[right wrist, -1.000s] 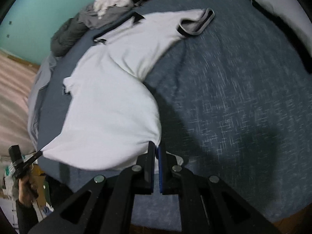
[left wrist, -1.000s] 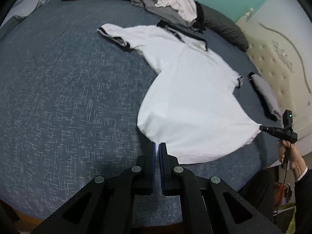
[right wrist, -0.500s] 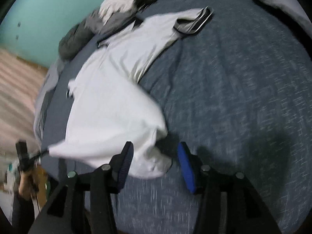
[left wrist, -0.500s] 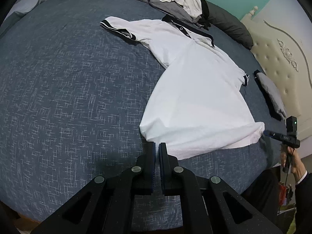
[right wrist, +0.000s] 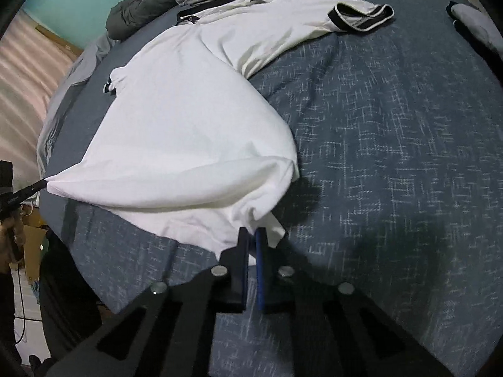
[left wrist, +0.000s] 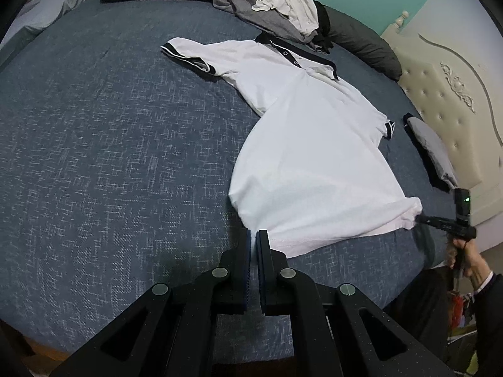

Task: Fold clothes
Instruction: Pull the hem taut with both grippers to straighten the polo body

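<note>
A white polo shirt (left wrist: 311,163) with dark collar and dark sleeve bands lies spread on a bed with a blue patterned cover (left wrist: 110,157). In the left wrist view the shirt fills the area from 12 o'clock to 3 o'clock, with the collar far away and the bottom hem near the camera.

The left tongs (left wrist: 254,235) are pressed together on one corner of the hem; a thin strip of white cloth shows between the blue pads. The right tongs (right wrist: 252,234) are also closed and pinch the other hem corner, where the cloth is gathered into small folds. In the left wrist view the right tongs appear at 3 o'clock, held by a hand (left wrist: 468,260) with a dark sleeve, at the edge of the bed. Between the two corners the hem is lifted a little and makes a long soft fold.

One sleeve (left wrist: 188,58) lies flat toward 11 o'clock; the other sleeve (left wrist: 385,124) is tucked near the right side of the shirt. A pile of grey and white clothes (left wrist: 273,3) lies behind the collar, at 12 o'clock. A folded grey garment (left wrist: 430,147) rests near the cream padded headboard (left wrist: 446,100), at 2 o'clock.
</note>
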`<state>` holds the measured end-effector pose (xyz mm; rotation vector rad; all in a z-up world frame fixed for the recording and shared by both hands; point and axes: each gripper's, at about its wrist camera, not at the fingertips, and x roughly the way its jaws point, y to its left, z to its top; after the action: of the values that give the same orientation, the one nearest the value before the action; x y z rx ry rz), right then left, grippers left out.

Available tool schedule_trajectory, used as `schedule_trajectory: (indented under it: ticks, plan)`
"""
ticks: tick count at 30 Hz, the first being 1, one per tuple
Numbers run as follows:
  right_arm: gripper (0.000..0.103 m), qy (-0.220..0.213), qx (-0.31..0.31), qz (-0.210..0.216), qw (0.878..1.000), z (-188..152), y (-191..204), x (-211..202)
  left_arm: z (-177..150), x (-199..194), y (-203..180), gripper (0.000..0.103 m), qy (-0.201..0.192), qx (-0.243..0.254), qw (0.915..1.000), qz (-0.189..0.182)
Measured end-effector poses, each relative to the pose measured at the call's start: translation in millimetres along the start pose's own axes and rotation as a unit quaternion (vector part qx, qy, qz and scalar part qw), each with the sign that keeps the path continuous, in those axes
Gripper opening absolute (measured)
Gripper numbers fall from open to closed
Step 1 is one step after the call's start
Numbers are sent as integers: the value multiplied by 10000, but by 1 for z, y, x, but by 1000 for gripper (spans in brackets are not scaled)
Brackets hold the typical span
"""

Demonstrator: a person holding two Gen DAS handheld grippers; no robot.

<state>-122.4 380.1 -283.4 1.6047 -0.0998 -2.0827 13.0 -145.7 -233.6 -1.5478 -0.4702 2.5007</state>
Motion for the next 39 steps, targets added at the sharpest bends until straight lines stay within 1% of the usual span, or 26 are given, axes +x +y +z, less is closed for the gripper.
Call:
schedule_trajectory:
  ticks: [3,8,11,14,19,26,32,39]
  plan:
    - [2,-32,-97,-31,9999,-3,4,-21,0,-8,-1,4,-45,4,10000,-19]
    - [2,-177,-171,-92,9997,-11,2,-68,-2,-24,-14,4,-81,197,9998,2]
    - [2,-174,-238,-125,9995,-18,4,-88,-9,-32,-18,4,-54,288,9996,-8]
    - [2,-105,-292,-132,9994,-31,6,-97,-19,-37,-21,4,7,378,9993,21]
    - [2,151,-397,-92,9991,-58,12,-86,-43,-33,-20,4,239,430,9988,59]
    - [2,443,-218,-102,9987,-89,3,-52,-77,-1,-8,4,693,342,9969,132]
    - [2,513,-119,-157,9985,-97,-2,-41,-80,15,5,4,823,178,9963,163]
    - [2,589,-18,-188,9981,-99,-7,-35,-85,11,2,4,829,248,9962,118]
